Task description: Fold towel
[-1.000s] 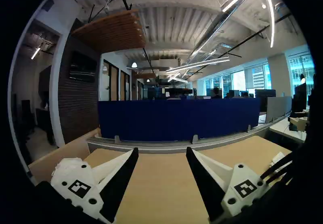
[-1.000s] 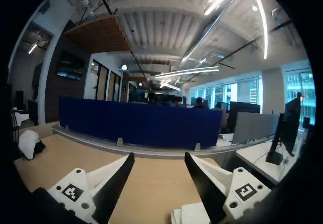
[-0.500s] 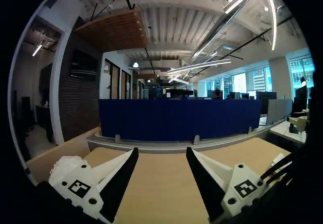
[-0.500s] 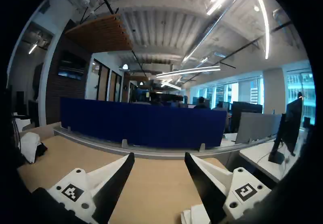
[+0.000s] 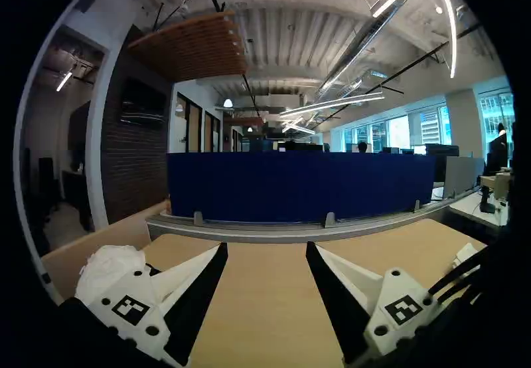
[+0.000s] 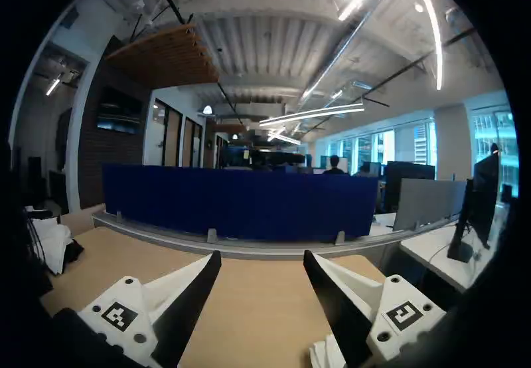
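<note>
In the left gripper view my left gripper (image 5: 265,262) is open above the wooden table (image 5: 265,301), nothing between its fingers. A crumpled white towel (image 5: 103,268) lies at the table's left edge, partly behind the left finger. In the right gripper view my right gripper (image 6: 262,268) is open over the same table (image 6: 259,301). A white folded cloth (image 6: 325,355) peeks out at the bottom beside the right finger. Another white bundle (image 6: 50,242) lies at the far left of that view.
A blue partition (image 5: 292,185) on a grey rail runs along the table's far edge, also seen as the blue partition (image 6: 239,202). Desks with a monitor (image 6: 474,215) stand to the right. Black cables (image 5: 458,278) cross the lower right of the left gripper view.
Both cameras have tilted or drifted slightly; the partition sits a little lower and closer in both views. The white cloth by the right finger slid rightward. Both grippers stay open.
</note>
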A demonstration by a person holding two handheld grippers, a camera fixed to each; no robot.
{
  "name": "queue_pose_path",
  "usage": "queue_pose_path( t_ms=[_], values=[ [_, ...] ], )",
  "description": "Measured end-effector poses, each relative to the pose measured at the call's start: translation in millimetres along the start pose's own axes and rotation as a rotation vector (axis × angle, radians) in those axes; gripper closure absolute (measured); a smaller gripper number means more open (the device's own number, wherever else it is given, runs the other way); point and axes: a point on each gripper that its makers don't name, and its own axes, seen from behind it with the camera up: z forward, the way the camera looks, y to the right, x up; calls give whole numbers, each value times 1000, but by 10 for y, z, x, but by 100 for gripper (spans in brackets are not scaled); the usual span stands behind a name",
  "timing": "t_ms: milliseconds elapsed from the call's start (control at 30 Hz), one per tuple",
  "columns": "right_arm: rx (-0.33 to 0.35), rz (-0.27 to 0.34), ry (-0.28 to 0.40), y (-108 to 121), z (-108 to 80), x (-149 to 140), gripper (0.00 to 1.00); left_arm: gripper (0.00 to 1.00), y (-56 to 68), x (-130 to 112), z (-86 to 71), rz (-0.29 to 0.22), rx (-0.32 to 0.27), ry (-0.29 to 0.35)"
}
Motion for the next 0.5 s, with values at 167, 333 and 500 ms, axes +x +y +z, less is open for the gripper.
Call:
queue_pose_path(
  t_ms=[167, 333, 500],
  values=[
    [-22, 13, -1, 111, -5, -52, 4, 13, -78, -239, -36, 1, 22, 10],
    [-48, 33, 17, 245, -10, -68, 4, 13, -103, -486, -66, 6, 24, 28],
    [-62, 49, 33, 293, -21, -122, 4, 13, -98, -714, -73, 27, 8, 47]
  ],
)
